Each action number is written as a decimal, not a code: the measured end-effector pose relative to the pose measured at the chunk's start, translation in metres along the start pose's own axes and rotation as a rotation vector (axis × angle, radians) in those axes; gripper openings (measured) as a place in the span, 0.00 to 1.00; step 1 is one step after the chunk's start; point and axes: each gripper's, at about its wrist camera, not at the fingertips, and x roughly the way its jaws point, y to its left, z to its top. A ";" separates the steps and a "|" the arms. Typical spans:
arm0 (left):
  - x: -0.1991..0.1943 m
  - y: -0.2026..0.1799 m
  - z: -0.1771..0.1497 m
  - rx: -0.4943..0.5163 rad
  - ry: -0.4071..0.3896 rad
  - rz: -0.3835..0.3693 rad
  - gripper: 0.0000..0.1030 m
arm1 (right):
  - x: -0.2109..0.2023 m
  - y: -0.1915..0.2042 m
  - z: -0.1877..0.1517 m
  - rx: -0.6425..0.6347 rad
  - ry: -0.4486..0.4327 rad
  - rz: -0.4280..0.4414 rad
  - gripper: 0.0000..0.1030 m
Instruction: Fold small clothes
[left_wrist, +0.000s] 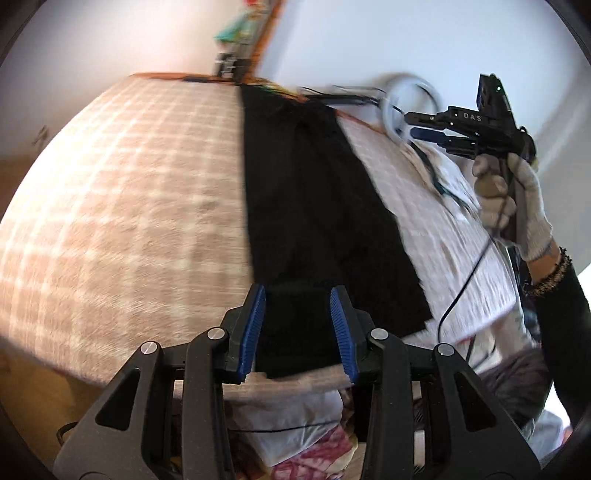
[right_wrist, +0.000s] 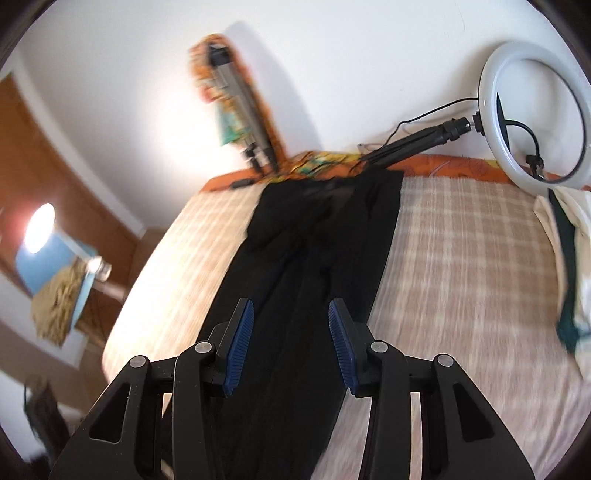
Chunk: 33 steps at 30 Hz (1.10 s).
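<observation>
On the checked beige bedspread (right_wrist: 461, 258), the long black garment (right_wrist: 314, 258) runs six to twelve ahead of you, its near end between your spread left gripper (left_wrist: 297, 328); your right gripper (right_wrist: 290, 343), also spread, hovers above.

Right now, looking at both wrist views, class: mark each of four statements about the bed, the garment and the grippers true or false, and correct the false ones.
1. The black garment lies stretched along the checked bedcover. True.
2. The left gripper is clamped on the garment. False: its jaws stand open.
3. The right gripper is open. True.
4. A ring light hangs from the ceiling. False: it rests at the far end of the bed.
</observation>
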 end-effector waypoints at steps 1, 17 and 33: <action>0.001 -0.007 -0.001 0.012 0.006 -0.019 0.36 | -0.008 0.007 -0.013 -0.009 0.002 0.000 0.40; 0.066 -0.064 0.011 0.109 0.191 -0.165 0.36 | -0.019 0.005 -0.214 0.216 0.200 0.086 0.40; 0.092 -0.060 0.001 0.162 0.232 -0.147 0.02 | -0.011 0.016 -0.214 0.211 0.192 0.179 0.01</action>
